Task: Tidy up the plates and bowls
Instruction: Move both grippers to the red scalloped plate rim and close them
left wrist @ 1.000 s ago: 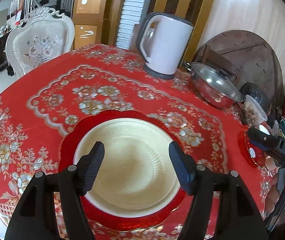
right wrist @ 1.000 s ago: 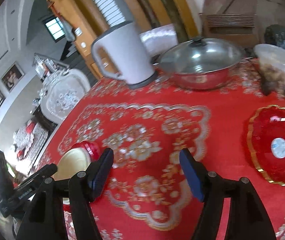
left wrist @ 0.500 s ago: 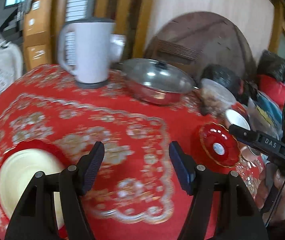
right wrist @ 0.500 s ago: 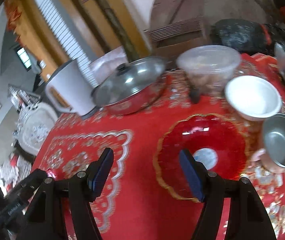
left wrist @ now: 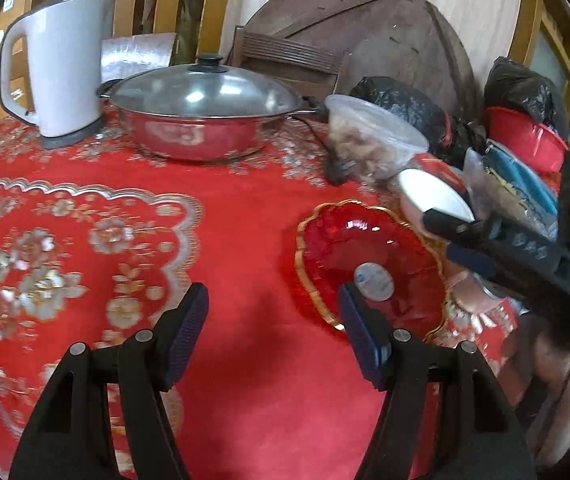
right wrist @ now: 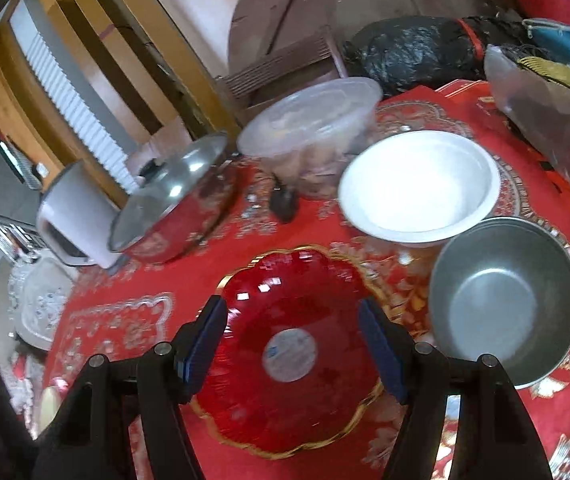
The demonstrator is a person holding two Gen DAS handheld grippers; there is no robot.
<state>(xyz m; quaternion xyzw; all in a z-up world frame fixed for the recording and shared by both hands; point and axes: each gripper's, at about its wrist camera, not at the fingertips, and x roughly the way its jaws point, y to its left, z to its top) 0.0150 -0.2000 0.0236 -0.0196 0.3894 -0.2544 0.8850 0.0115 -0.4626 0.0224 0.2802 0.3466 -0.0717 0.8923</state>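
A red glass plate [right wrist: 285, 300] with a gold rim and a round label lies on the red tablecloth. My right gripper [right wrist: 293, 332] hangs open just over it, one finger on each side of its near half. Behind it sit a white bowl [right wrist: 417, 184] and, to its right, a steel bowl [right wrist: 501, 300]. In the left wrist view my left gripper [left wrist: 273, 320] is open and empty above bare cloth, just left of the red plate [left wrist: 349, 248]. The right gripper [left wrist: 455, 240] reaches in from the right, partly covering the white bowl [left wrist: 433, 196].
At the back stand a lidded steel pot [left wrist: 201, 120], a white kettle [left wrist: 57, 68] and a clear lidded food tub [left wrist: 373, 136]. Black bags and clutter [left wrist: 525, 140] crowd the right edge. A cream plate [right wrist: 51, 400] shows far left.
Both grippers have swung right, away from the cream plate on its red plate. The right gripper has closed in over the red glass plate. Both have stayed open.
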